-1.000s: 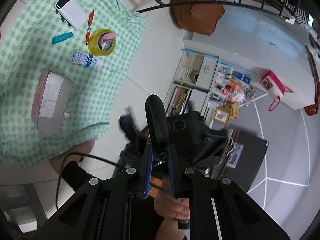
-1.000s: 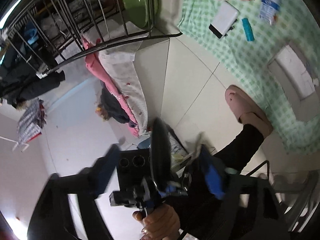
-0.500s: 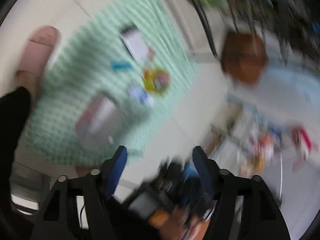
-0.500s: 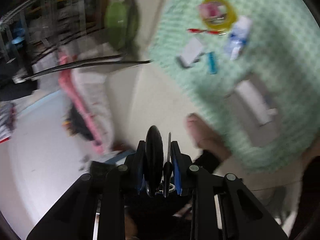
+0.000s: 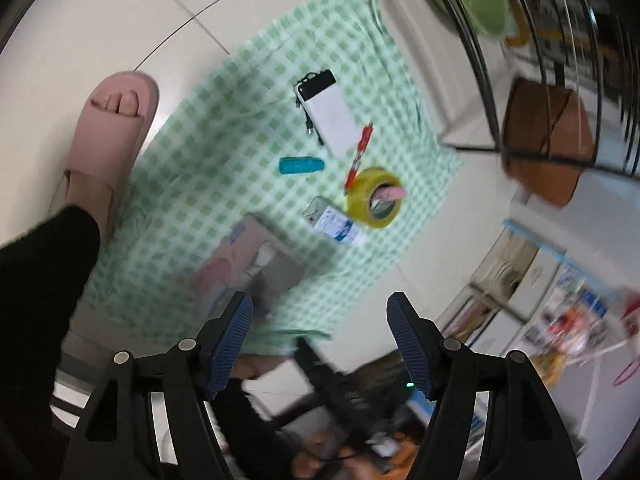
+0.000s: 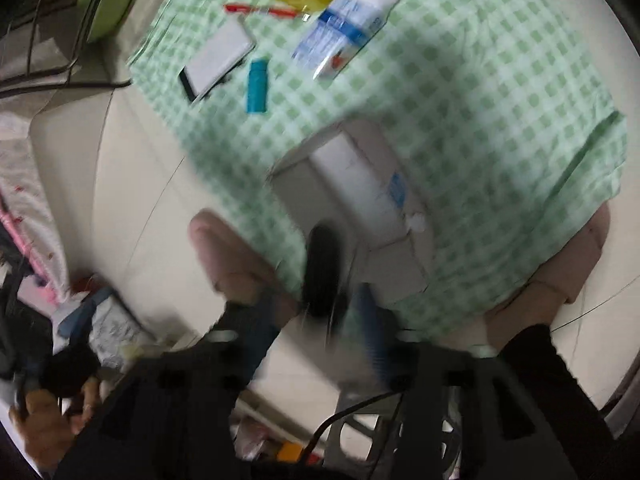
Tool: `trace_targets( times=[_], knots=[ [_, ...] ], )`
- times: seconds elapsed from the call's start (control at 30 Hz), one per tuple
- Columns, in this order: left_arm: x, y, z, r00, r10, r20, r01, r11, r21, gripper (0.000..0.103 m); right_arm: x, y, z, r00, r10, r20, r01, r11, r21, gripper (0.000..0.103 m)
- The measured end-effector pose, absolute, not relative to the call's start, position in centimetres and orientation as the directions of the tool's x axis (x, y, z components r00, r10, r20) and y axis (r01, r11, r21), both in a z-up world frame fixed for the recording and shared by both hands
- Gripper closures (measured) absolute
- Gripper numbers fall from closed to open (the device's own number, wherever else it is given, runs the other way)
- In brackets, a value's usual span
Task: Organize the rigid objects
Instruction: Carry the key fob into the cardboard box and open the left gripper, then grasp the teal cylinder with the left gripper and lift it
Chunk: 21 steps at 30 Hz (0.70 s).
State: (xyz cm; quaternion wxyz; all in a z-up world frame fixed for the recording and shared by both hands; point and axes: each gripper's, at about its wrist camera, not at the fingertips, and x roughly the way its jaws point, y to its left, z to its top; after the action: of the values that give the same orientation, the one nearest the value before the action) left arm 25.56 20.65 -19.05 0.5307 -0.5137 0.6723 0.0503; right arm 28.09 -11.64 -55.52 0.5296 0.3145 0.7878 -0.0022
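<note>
Approaching is judged to be the step in hand: nothing has yet been lifted from the cloth.

Left gripper (image 5: 320,342): fingers spread wide apart, nothing between them, held above the near edge of the green checked cloth (image 5: 208,168).

Right gripper (image 6: 320,320): heavily blurred; a black oval object (image 6: 320,272) is seen between the blue-padded fingers, but whether it is clamped cannot be told.

Cardboard box (image 6: 360,208): nearest item on the cloth, lying on its side just ahead of both grippers; its open end cannot be made out through the blur.

Small blue-and-white carton (image 5: 334,226): lying flat just beyond the box, close beside the tape.

Yellow tape roll (image 5: 374,198): flat on the cloth, a pink object resting in its core.

Teal cylinder (image 5: 302,165): lying apart from the others, mid-cloth.

Red pen (image 5: 360,148): laid between the tape roll and the power bank, near both.

White power bank (image 5: 326,112): farthest item, with a short dark cable at its edge.

Pink slipper (image 5: 108,136): worn, set on the floor beside the cloth.

Next move, as judged: the open left gripper is to be steadied and lowered over one loose item, the carton being nearest, with the fingers set across its narrow sides before closing.
</note>
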Motion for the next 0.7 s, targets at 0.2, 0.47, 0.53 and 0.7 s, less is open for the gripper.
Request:
trace_targets(
  times=[0.2,0.47,0.53,0.7],
  knots=[
    [28.9,16.8,-19.9,0.025,-0.393,-0.919,-0.464,0.81,-0.359,0.034,28.7,-12.5,-52.4,-0.078,0.662,-0.745,0.636,0.609,0.475,0.035],
    [31.7,4.5,-26.2,0.105,-0.134,-0.985,0.294,0.951,-0.098,0.034,30.2,-17.2,-47.6,0.185,0.694,-0.695,0.702,0.402,0.588,0.025],
    [32.0,3.4,-28.5,0.089,-0.098,-0.991,0.35,0.935,-0.061,0.034,30.2,-18.7,-47.1,0.232,0.702,-0.674,0.721,0.341,0.603,0.024],
    [33.4,1.2,-32.1,0.1,-0.144,-0.984,0.449,0.89,-0.085,0.034,29.7,-20.6,-46.6,0.247,0.725,-0.644,0.73,0.297,0.615,0.019]
  ],
)
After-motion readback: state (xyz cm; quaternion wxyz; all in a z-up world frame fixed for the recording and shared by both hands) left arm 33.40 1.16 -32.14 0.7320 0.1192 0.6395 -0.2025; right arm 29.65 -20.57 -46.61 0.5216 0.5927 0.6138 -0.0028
